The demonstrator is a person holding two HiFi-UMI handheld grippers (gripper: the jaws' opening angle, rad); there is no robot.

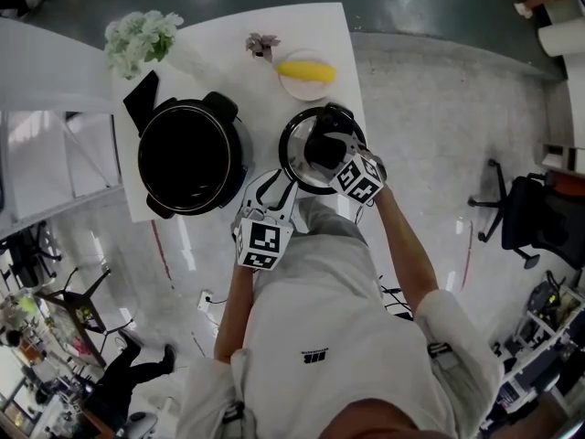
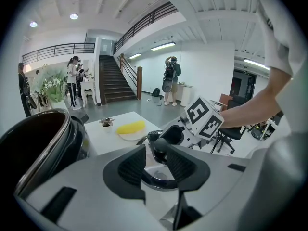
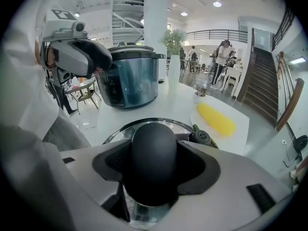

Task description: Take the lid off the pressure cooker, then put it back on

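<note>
The black pressure cooker stands without its lid on the white table, at the left. Its round lid, steel-rimmed, is to the right of the pot near the table's front edge; whether it rests on the table I cannot tell. My right gripper is shut on the lid's black knob, with a pad pressed against each side. My left gripper hovers at the front edge between pot and lid. It is open with nothing between its fingers, and the lid shows beyond them.
A plate with a yellow item sits behind the lid. A flower bunch, a small plant and a black flat object are at the back. An office chair stands on the floor to the right.
</note>
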